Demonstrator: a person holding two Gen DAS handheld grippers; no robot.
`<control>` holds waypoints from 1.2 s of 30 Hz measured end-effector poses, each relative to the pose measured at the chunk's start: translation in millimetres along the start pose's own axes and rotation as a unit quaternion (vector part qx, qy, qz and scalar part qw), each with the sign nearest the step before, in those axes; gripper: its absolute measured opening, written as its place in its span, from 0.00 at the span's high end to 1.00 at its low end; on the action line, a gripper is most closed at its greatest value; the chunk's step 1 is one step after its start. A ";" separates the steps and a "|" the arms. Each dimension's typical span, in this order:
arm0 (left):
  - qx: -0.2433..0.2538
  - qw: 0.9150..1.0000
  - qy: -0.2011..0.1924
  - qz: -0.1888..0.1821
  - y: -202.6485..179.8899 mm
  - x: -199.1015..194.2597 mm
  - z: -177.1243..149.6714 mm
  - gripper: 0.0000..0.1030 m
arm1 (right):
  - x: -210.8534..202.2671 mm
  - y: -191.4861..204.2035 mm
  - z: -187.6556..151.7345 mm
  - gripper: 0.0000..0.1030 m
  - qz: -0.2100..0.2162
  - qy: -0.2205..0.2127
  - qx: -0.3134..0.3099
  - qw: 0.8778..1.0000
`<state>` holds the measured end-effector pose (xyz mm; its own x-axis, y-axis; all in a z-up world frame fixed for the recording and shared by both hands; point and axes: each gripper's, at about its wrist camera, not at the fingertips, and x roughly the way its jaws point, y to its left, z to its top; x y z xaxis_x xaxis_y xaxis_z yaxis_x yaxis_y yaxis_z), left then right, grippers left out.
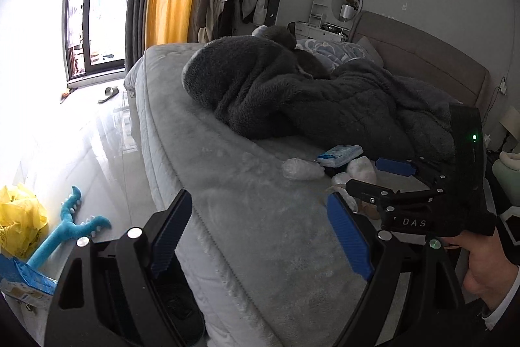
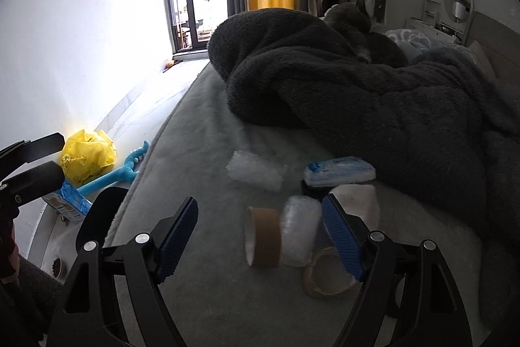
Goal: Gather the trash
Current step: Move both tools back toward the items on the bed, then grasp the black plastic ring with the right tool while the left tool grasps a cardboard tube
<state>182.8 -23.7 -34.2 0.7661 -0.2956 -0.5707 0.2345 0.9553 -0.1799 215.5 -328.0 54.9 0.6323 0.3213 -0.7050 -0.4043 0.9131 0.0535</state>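
Trash lies on the grey bed point(image 2: 201, 298): a brown cardboard roll point(image 2: 264, 237), a clear plastic bundle point(image 2: 296, 233) beside it, a bubble-wrap piece point(image 2: 255, 170), a blue-white tissue pack point(image 2: 339, 171), a white paper wad point(image 2: 357, 200) and a tape ring point(image 2: 328, 277). My right gripper point(image 2: 260, 236) is open, just above the bed, its jaws either side of the roll and bundle. My left gripper point(image 1: 260, 236) is open and empty over the bed's corner. In the left wrist view the right gripper point(image 1: 373, 176) reaches toward the bubble wrap point(image 1: 302, 168) and tissue pack point(image 1: 339, 155).
A dark fleece blanket point(image 2: 373, 93) is heaped on the bed behind the trash. On the floor to the left lie a yellow plastic bag point(image 2: 87, 156), a blue toy point(image 2: 120, 174) and a blue-white packet point(image 2: 70, 200). A slipper point(image 1: 109, 93) lies near the window.
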 end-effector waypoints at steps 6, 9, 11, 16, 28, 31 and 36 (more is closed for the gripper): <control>-0.018 1.000 0.010 -0.012 -12.2 17.6 -0.7 0.16 | -7.6 -35.2 -12.4 0.23 -0.019 0.004 0.013 1.000; -0.023 1.000 0.010 -0.017 -21.5 27.0 -1.2 0.17 | -9.9 -47.3 -17.3 0.28 -0.024 0.007 0.015 1.000; -0.026 0.999 0.012 -0.024 -27.2 33.1 -2.1 0.18 | -11.2 -54.2 -20.3 0.30 -0.027 0.008 0.014 0.999; -0.028 0.999 0.019 -0.034 -42.9 47.8 -5.6 0.24 | -12.1 -73.1 -33.6 0.39 -0.030 0.021 0.014 0.999; -0.050 0.995 0.051 -0.069 -72.3 82.4 -15.3 0.42 | -13.9 -112.7 -63.4 0.56 -0.002 0.048 0.035 0.998; -0.052 0.994 0.059 -0.080 -79.1 89.8 -18.0 0.48 | -14.4 -114.8 -69.0 0.60 0.007 0.053 0.031 0.998; -0.056 0.992 0.070 -0.092 -86.2 100.2 -22.1 0.56 | -12.1 -116.2 -76.5 0.69 0.009 0.065 0.020 0.998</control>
<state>226.1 -135.8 -93.5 0.6245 -0.4692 -0.6243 0.2884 0.8815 -0.3740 204.2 -457.2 3.1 0.5331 0.3051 -0.7891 -0.3869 0.9174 0.0934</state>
